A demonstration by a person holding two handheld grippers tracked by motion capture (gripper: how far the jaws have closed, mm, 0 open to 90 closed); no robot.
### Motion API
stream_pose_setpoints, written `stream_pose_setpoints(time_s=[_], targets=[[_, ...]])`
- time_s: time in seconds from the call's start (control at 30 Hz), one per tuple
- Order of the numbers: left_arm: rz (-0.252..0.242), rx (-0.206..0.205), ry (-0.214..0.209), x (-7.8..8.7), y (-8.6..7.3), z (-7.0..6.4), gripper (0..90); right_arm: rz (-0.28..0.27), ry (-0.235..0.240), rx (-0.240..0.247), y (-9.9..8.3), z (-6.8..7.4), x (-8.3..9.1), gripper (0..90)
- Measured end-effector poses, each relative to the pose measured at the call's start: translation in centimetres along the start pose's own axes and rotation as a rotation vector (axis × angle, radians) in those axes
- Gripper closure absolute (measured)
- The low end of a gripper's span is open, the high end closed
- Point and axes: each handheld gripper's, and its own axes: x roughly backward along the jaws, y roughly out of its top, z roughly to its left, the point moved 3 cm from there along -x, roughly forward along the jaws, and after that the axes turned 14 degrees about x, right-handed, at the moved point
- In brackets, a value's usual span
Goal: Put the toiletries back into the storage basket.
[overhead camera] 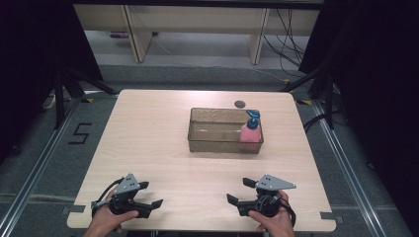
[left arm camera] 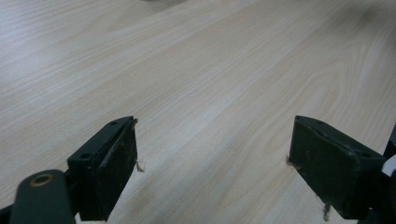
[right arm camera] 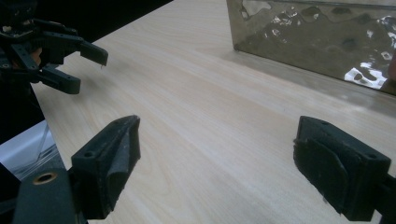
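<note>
A clear brownish bin (overhead camera: 197, 129) stands on the wooden table (overhead camera: 148, 133), a little right of centre. Inside it, at the right end, a pink bottle with a blue pump top (overhead camera: 251, 130) stands upright. My left gripper (overhead camera: 150, 194) rests near the front left edge, open, with only bare wood between its jaws (left arm camera: 212, 154). At the front right, my right gripper (overhead camera: 238, 190) is open too and holds nothing (right arm camera: 215, 158). The right gripper view looks across the table at the bin's rippled wall (right arm camera: 317, 37) and at the left gripper (right arm camera: 88, 70) farther off.
A small dark round grommet (overhead camera: 240, 103) sits in the tabletop behind the bin. Black stand legs (overhead camera: 64, 86) flank the table on both sides. A "5" is marked on the floor (overhead camera: 80, 133) at the left. Bare wood lies between the grippers and the bin.
</note>
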Motion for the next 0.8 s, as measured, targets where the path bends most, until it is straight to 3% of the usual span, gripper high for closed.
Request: stream_pose_setpoints(time_s=[0.23,0.27,0.4,0.43,0.5,0.57,0.67,0.7,0.73,0.8], targets=[[0.002,0.003,-0.011,-0.1,0.0,0.0,14.8,0.013,0.008,0.002,-0.5,0.3,0.1,15.5],[0.003,0.002,-0.011,-0.1,0.0,0.0,14.8,0.021,0.012,-0.034,-0.5,0.5,0.3,15.5],[0.002,-0.002,-0.005,-0.1,0.0,0.0,14.8,0.025,0.005,-0.022,-0.8,0.5,0.3,15.5],[-0.003,0.003,-0.008,-0.1,0.0,0.0,14.8,0.033,-0.001,-0.001,-0.8,0.4,0.4,15.5],[-0.002,-0.001,-0.009,-0.1,0.0,0.0,14.8,0.034,0.02,-0.022,-0.9,0.7,0.6,15.5],[0.005,-0.003,-0.005,-0.1,-0.1,0.0,14.8,0.03,0.001,-0.016,-1.1,0.6,0.6,15.5],[0.009,-0.007,-0.006,-0.1,-0.1,0.0,14.8,0.024,0.02,-0.035,-1.1,0.7,0.7,15.5],[0.012,-0.008,-0.01,-0.1,-0.1,-0.1,14.8,0.026,-0.004,-0.026,-1.2,0.6,0.7,15.5],[0.016,-0.008,-0.017,-0.2,-0.1,-0.1,14.8,0.038,0.001,-0.064,-1.2,0.9,1.0,15.5],[0.012,-0.008,-0.009,-0.2,-0.1,-0.1,14.8,0.037,0.002,-0.05,-1.2,0.7,1.0,15.5]])
